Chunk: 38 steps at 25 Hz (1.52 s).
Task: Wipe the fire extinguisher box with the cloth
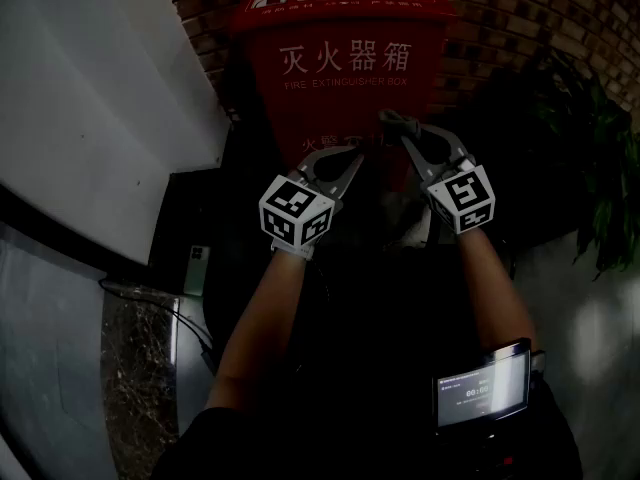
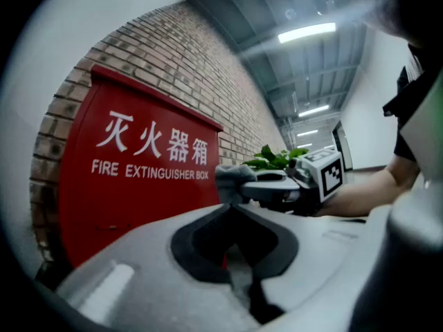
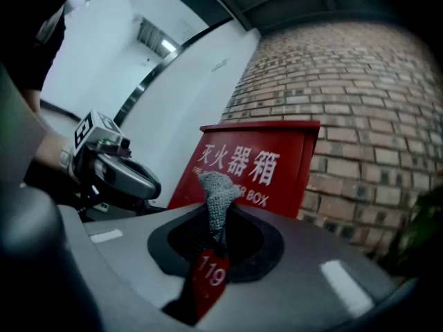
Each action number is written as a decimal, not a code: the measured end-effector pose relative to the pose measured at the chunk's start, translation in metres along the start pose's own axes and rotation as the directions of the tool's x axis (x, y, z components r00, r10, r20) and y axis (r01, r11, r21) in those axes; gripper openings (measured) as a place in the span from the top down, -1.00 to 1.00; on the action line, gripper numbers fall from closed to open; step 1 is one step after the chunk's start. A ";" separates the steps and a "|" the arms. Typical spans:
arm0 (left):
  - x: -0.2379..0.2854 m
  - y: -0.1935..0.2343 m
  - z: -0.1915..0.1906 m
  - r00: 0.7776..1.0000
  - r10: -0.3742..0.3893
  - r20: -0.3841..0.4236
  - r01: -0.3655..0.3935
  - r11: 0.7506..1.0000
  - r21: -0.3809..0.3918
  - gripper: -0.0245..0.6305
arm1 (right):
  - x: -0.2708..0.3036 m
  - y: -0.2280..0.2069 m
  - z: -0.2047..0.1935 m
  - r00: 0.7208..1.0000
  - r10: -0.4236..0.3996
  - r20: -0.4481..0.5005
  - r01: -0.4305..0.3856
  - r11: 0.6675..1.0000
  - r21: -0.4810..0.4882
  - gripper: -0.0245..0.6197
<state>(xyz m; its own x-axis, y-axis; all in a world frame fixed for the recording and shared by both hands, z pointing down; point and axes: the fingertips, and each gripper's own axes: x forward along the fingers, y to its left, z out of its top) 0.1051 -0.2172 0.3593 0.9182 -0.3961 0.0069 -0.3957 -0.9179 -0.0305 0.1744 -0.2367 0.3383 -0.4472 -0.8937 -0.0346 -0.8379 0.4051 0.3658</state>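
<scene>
Far left: a white flat wall panel [image 1: 90, 98] borders the work area; it takes no part in the task.

Left gripper [image 1: 350, 160]: jaws drawn together with nothing between them; only a sliver of red shows through the gap. It is held low in front of the box, apparently parked clear so that the wiping side has free travel.

Centre: the red metal fire extinguisher box [image 1: 345, 63] with white lettering stands against the brown brick wall [image 1: 520, 18]. This is the task's object; its front face is directly ahead of both grippers. The box is closed; its contents cannot be seen.

Right gripper [image 1: 403, 136]: jaws clamped on the small grey knitted cloth [image 1: 388, 119]. A bunched tuft projects beyond the tips, so that fabric rather than jaw would meet the paint. The tuft sits over the middle of the box face, below the lettering; contact with the surface cannot be confirmed. The wipe appears to be at its start or in an early pass. A small lit screen [image 1: 480, 393] is strapped near the right forearm, angled for reading from above.

Far right: a dark green leafy plant [image 1: 590, 168] stands beside the box; a wide stroke toward that side could brush its leaves.
</scene>
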 end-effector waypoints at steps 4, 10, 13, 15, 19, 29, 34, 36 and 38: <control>0.028 0.000 0.045 1.000 0.011 0.005 -0.011 1.000 0.025 0.92 | 0.005 -0.060 0.045 0.992 -0.125 -0.014 0.118 0.963 -0.243 0.78; 0.057 -0.005 0.099 1.000 0.002 0.020 -0.003 0.999 0.054 0.92 | 0.023 -0.119 0.096 0.968 -0.240 -0.080 0.153 0.806 -0.571 0.78; 0.060 -0.007 0.106 1.000 -0.002 0.016 0.001 0.998 0.067 0.92 | 0.038 -0.127 0.107 0.955 -0.276 -0.109 0.129 0.719 -0.683 0.78; 0.061 -0.006 0.105 1.000 0.000 0.012 -0.001 0.998 0.066 0.92 | 0.049 -0.129 0.107 0.944 -0.298 -0.138 0.105 0.672 -0.733 0.78; 0.057 -0.001 0.097 1.000 0.008 0.014 -0.009 0.999 0.053 0.92 | 0.062 -0.121 0.092 0.934 -0.307 -0.181 0.051 0.618 -0.785 0.78; 0.060 0.019 0.064 0.998 0.053 0.020 -0.054 0.998 0.023 0.92 | 0.068 -0.088 0.031 0.930 -0.256 -0.263 -0.070 0.582 -0.810 0.78; 0.068 0.021 0.034 0.998 0.059 -0.003 -0.059 0.998 0.008 0.92 | 0.064 -0.073 -0.012 0.918 -0.228 -0.323 -0.127 0.603 -0.787 0.79; 0.071 0.021 0.022 0.998 0.062 -0.011 -0.062 0.998 0.003 0.92 | 0.062 -0.065 -0.033 0.912 -0.213 -0.352 -0.160 0.604 -0.781 0.78; 0.073 0.022 0.012 0.998 0.064 -0.014 -0.064 0.998 -0.006 0.92 | 0.060 -0.056 -0.052 0.906 -0.196 -0.374 -0.192 0.598 -0.778 0.78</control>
<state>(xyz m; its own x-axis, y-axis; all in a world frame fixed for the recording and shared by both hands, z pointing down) 0.1633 -0.2662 0.3475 0.8906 -0.4544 0.0187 -0.4539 -0.8907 -0.0247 0.2104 -0.3233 0.3647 -0.1238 -0.9616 0.2450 -0.1719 0.2639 0.9491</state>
